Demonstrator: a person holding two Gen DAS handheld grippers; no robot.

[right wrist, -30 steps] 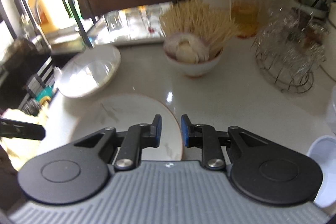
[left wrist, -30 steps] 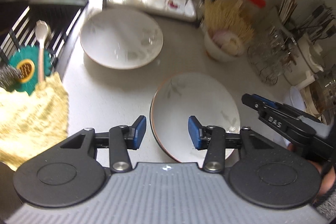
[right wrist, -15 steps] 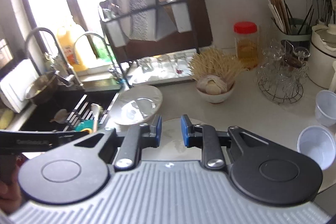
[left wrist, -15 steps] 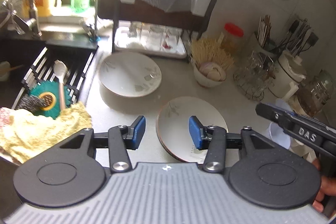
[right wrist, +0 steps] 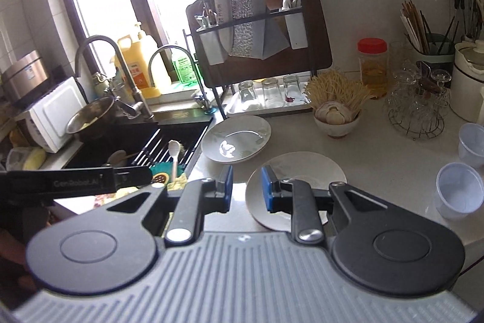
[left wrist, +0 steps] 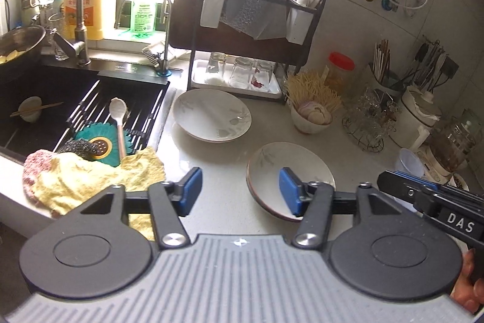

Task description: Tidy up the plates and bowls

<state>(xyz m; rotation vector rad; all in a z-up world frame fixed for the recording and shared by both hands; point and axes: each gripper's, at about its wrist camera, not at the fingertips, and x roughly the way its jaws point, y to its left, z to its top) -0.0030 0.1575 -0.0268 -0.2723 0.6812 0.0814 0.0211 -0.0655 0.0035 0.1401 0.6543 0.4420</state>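
Note:
Two white plates with a faint leaf print lie on the pale counter. The larger plate [left wrist: 211, 114] [right wrist: 236, 138] sits near the sink edge. The smaller, brown-rimmed plate [left wrist: 287, 168] [right wrist: 302, 174] lies nearer me. A white bowl [left wrist: 311, 118] [right wrist: 335, 121] holding garlic and dry noodles stands behind them. My left gripper [left wrist: 240, 191] is open and empty, held above the counter just left of the smaller plate. My right gripper [right wrist: 246, 188] is open with a narrow gap, empty, above that plate's left rim.
A dark sink [left wrist: 60, 99] with a rack, spoon, scrubber and yellow cloth [left wrist: 90, 180] lies at the left. A dish rack [left wrist: 251, 29] with glasses on a tray stands at the back. A wire glass holder [right wrist: 417, 108], plastic cups [right wrist: 459, 192] and jars crowd the right.
Both grippers have risen and pulled back from the plates, so the view widened from the counter to the whole kitchen. The plates have not moved. Jaw openings look unchanged.

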